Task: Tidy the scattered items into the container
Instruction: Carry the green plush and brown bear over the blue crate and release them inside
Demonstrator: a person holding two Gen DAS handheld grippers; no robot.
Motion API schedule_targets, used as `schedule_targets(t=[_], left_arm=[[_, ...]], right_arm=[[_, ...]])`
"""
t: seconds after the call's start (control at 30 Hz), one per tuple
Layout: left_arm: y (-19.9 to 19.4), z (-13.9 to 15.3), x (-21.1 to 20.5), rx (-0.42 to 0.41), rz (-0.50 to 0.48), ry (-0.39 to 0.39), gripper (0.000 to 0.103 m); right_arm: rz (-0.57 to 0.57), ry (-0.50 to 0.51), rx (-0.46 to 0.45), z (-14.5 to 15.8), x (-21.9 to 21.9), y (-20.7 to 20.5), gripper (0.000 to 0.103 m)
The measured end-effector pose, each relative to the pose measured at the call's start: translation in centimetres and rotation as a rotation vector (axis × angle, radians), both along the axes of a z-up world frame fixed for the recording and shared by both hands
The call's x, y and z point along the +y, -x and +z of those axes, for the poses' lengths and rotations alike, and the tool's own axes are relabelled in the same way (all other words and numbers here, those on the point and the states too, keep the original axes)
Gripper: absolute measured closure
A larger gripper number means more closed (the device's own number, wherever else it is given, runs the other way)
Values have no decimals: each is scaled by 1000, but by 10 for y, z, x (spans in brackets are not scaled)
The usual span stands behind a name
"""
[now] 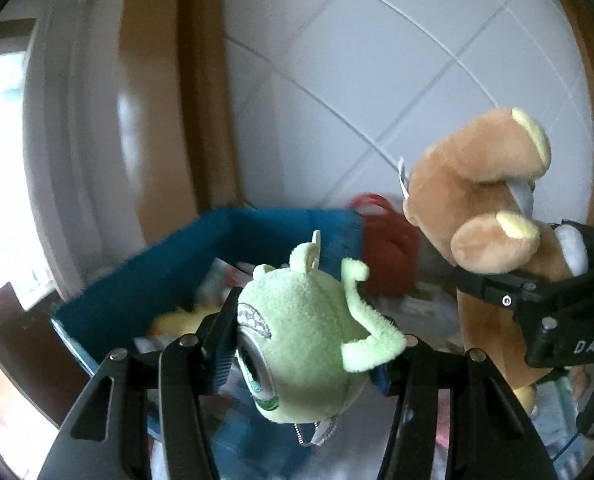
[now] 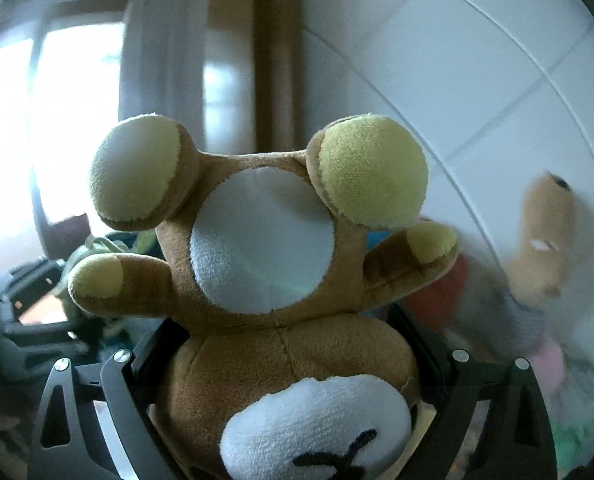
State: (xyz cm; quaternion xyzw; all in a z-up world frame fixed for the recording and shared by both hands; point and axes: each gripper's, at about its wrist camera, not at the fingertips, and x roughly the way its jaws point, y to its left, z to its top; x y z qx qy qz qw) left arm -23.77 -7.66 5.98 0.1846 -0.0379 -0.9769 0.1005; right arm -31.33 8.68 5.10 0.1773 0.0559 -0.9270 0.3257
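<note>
My left gripper [image 1: 303, 344] is shut on a green one-eyed monster plush [image 1: 309, 344], held in the air above a blue fabric bin [image 1: 169, 280] that has toys inside. My right gripper [image 2: 289, 360] is shut on a brown teddy bear [image 2: 265, 264] with a white belly patch and yellow paws, gripped at the head. In the left wrist view the bear [image 1: 493, 196] and the right gripper [image 1: 537, 304] hang to the right of the bin, about level with the green plush.
A red bag [image 1: 389, 248] stands behind the bin. A white tiled wall [image 1: 377, 72] and a wooden door frame [image 1: 201, 100] lie beyond. Another tan plush [image 2: 545, 240] and mixed toys lie at the right in the right wrist view.
</note>
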Motion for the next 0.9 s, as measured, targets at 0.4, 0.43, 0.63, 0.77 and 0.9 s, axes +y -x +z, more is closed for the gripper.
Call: schedule_targets(t=[0.4,0.43,0.63,0.77,0.9], left_arm=[[74,-25,-171,-99,165,-46,50],[80,-31,-178,-111,167,-55,50],[106,-61,-207,-166,165,-109,50],[114,-67,-213,-170,149,-128,50],[119,-66,-213,-169,154,-127,44]], right_arm=[[105,112,40,43,-158,78,6],[98,92,28,39,-169,86,6],[77,-72,-139,-23,-210,132,8],[58,-106,-205,-49,-209,152,7],[12,-120,-196,-47,-202,163,0]])
